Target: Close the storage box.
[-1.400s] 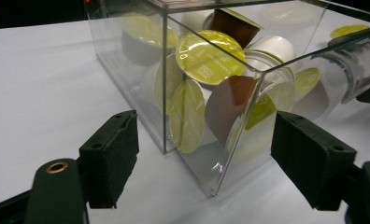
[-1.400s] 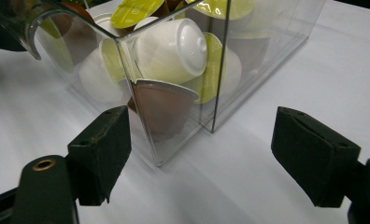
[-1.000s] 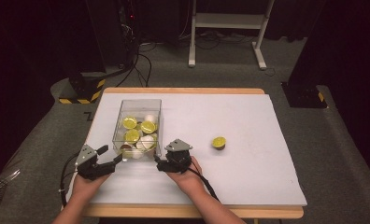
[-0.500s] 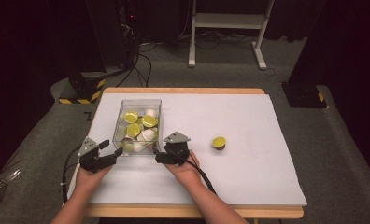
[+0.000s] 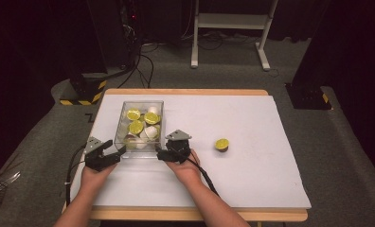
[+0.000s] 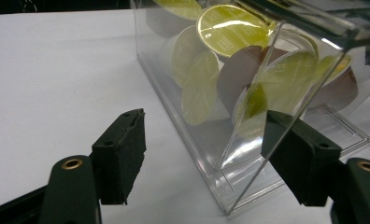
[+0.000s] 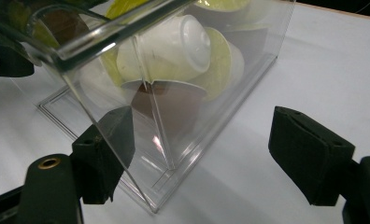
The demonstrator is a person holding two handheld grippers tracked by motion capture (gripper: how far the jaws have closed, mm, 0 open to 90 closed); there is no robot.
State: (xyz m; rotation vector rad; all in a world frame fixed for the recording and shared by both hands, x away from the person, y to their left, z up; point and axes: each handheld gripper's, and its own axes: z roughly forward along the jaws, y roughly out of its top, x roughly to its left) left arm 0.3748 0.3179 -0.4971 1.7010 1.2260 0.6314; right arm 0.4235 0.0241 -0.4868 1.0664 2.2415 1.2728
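Item 1, left tool [image 5: 113, 153]: at the near-left corner of the clear plastic box [image 5: 124, 118], held in the person's left hand [image 5: 96, 172]. Its jaws have just been closing but stand wide; in the left gripper view the box's near-left corner edge [image 6: 248, 154] sits between the pads, 1 pad outside the left wall, the other behind the near wall. Whether either pad presses on the plastic cannot be told. Open white surface [image 5: 252, 184] lies left of and behind this tool, up to the surface's left edge.

Item 2, clear plastic box: rectangular, upright, open top, standing on the left half of the surface. Long axis runs from the near side to the far side, with the short near wall facing the person. It holds a loose heap of coffee capsules [image 5: 138, 126], yellow-green foil lids, white and brown cups, lying at mixed angles. The far end stops near the surface's far edge.

Item 3, right tool [image 5: 161, 154]: at the near-right corner of the box, in the right hand [image 5: 188, 168]. Jaws wide apart; in the right gripper view the corner [image 7: 155, 154] stands between the pads, 1 pad against or behind the near wall, the other well clear of the right wall.

Item 4, single capsule [image 5: 222, 144]: yellow-green lid up, alone on the surface, right of the right tool and apart from it. The right half beyond it is bare.
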